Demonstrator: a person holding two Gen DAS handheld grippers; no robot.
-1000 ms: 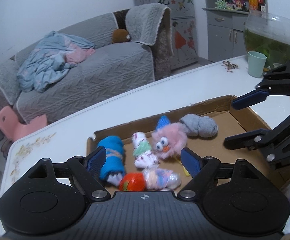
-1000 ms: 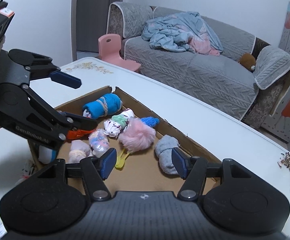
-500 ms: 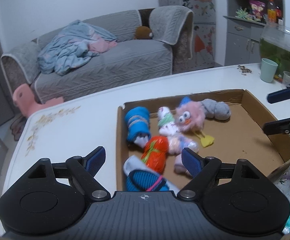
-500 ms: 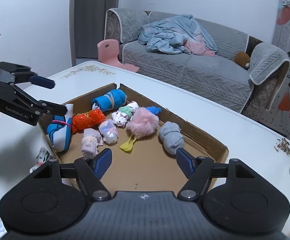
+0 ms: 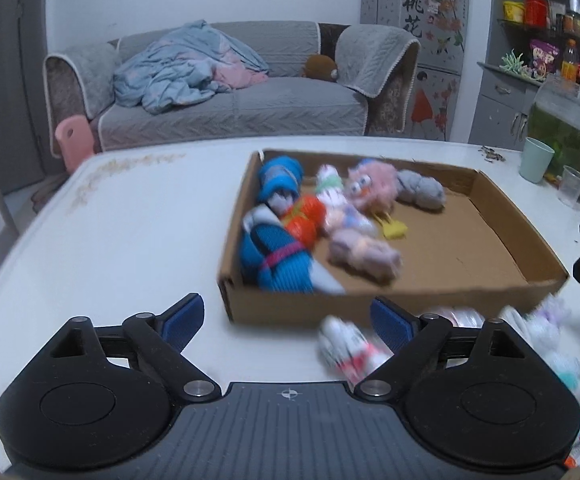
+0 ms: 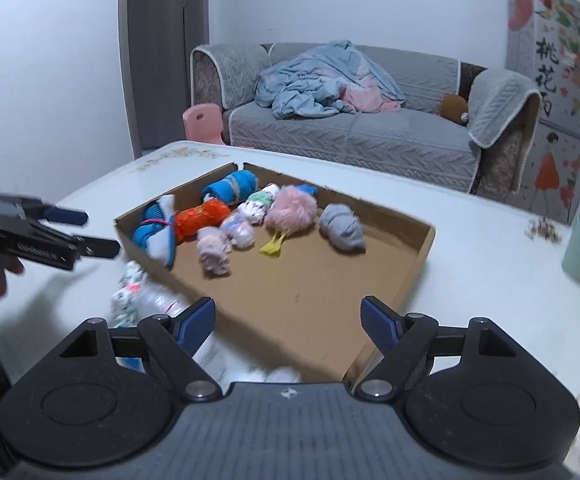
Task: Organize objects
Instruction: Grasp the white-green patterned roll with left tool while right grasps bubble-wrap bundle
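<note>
A shallow cardboard box [image 5: 370, 302] lies on the white table [image 5: 129, 232]. In it are a blue sock roll [image 5: 279, 176], an orange roll [image 5: 304, 218], a blue-and-white bundle [image 5: 273, 256], a pink fluffy toy [image 5: 370, 186], a grey sock [image 5: 422, 192] and a pale pink roll [image 5: 364, 254]. My left gripper [image 5: 285, 318] hangs before the box's near wall, jaws opening, holding nothing. A loose patterned sock [image 5: 346, 348] lies by its right finger. My right gripper [image 6: 287, 316] hovers over the box's [image 6: 410, 280] near corner, jaws opening and empty. The left gripper [image 6: 89, 231] shows at the left.
More loose socks [image 5: 546, 320] lie on the table outside the box; one patterned sock [image 6: 129, 292] sits by its left corner. A teal cup [image 5: 536, 158], a clear cup [image 5: 572, 184] and a fish tank [image 5: 570, 120] stand at the far right. A grey sofa [image 5: 233, 108] is beyond the table.
Both grippers have drawn back from above the box's contents to its near side, and both sets of jaws stand wider. The loose socks outside the box have come into view.
</note>
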